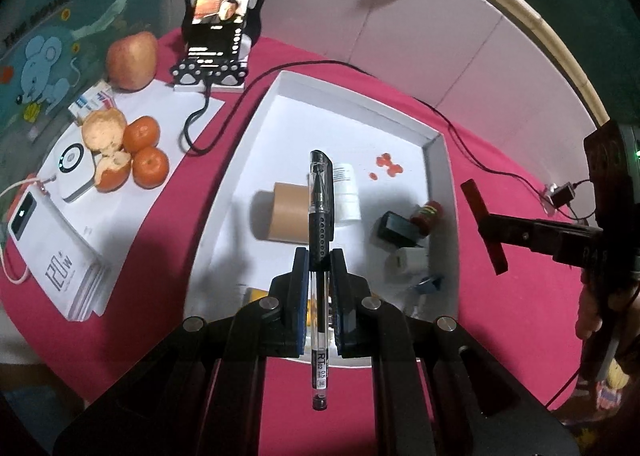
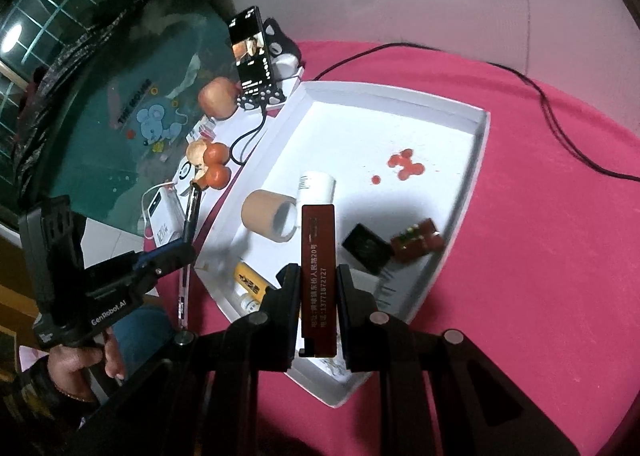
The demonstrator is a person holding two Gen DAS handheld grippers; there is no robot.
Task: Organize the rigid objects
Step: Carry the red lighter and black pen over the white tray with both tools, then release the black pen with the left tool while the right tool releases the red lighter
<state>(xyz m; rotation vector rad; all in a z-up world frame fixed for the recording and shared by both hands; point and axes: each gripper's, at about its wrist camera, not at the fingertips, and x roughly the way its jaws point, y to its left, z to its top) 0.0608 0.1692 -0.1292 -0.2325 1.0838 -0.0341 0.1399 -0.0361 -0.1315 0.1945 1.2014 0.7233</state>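
Observation:
My left gripper [image 1: 319,256] is shut on a black gel pen [image 1: 320,216], held upright above the near part of the white tray [image 1: 438,184]. My right gripper [image 2: 318,276] is shut on a flat dark red comb-like bar [image 2: 317,256] with white print, over the tray's [image 2: 478,160] near edge. In the tray lie a brown tape roll [image 1: 290,216], a white bottle [image 1: 346,192], a black box [image 1: 398,226], a small red bottle [image 1: 428,214], a white plug [image 1: 406,260] and a yellow tube [image 2: 252,282]. The left gripper also shows in the right wrist view [image 2: 188,244], the right gripper in the left wrist view [image 1: 486,228].
Red stains [image 1: 388,164] mark the tray floor. Left of the tray lie tangerines [image 1: 146,148], an apple [image 1: 132,60], a white power bank [image 1: 52,252] and a phone on a stand [image 1: 220,16]. A black cable [image 1: 472,148] crosses the pink tablecloth [image 1: 520,316].

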